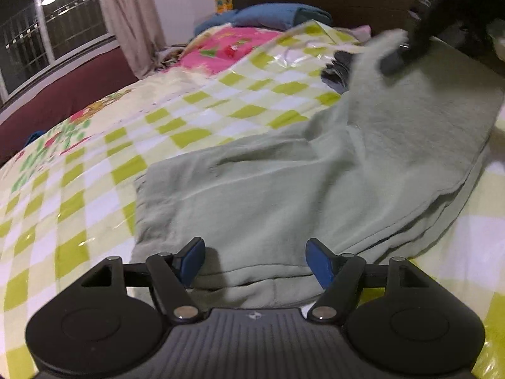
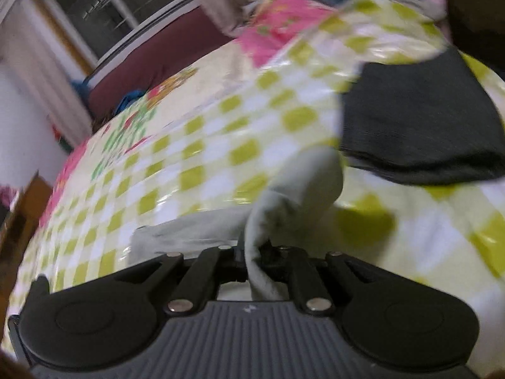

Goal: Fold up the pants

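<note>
Pale green pants [image 1: 268, 195] lie spread on the checkered bed cover. My left gripper [image 1: 255, 260] is open, its blue pads over the near edge of the pants, holding nothing. My right gripper [image 1: 401, 60] shows blurred at the top right of the left wrist view, lifting the far end of the pants. In the right wrist view my right gripper [image 2: 257, 252] is shut on a bunched fold of the pants [image 2: 293, 189], which rises from between the fingers.
A folded dark grey garment [image 2: 419, 117] lies on the bed to the right. A pink flowered quilt [image 1: 227, 47] and blue pillows [image 1: 268, 15] are at the head. A window [image 1: 47, 25] and maroon wall are on the left.
</note>
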Action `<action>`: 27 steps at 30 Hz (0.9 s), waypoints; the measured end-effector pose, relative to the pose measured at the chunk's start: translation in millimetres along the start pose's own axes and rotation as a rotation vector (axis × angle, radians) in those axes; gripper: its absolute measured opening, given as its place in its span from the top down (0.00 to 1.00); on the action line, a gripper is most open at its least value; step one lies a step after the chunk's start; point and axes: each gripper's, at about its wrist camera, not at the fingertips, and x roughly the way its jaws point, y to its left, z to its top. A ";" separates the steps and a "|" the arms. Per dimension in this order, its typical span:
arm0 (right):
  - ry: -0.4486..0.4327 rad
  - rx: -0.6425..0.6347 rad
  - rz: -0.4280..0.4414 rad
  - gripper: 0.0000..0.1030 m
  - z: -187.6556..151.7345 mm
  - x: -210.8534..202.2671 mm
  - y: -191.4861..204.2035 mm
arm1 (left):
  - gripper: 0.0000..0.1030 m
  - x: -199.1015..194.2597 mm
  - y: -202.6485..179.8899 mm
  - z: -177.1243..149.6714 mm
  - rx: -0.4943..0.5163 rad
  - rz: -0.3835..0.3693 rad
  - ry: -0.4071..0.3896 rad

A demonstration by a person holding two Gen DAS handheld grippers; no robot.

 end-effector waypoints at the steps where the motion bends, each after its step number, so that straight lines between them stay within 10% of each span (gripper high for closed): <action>1: 0.009 -0.017 0.007 0.90 0.3 5.0 14.4 | 0.18 -1.9 3.2 -1.9 -0.013 -0.005 -0.007; 9: 0.077 -0.088 0.013 0.93 -16.6 88.4 117.0 | 0.18 -23.5 23.8 -16.5 -0.058 -0.056 -0.055; 27: 0.195 -0.183 -0.146 0.91 -26.1 151.6 188.7 | 0.18 -49.8 69.8 -24.9 -0.155 -0.062 -0.123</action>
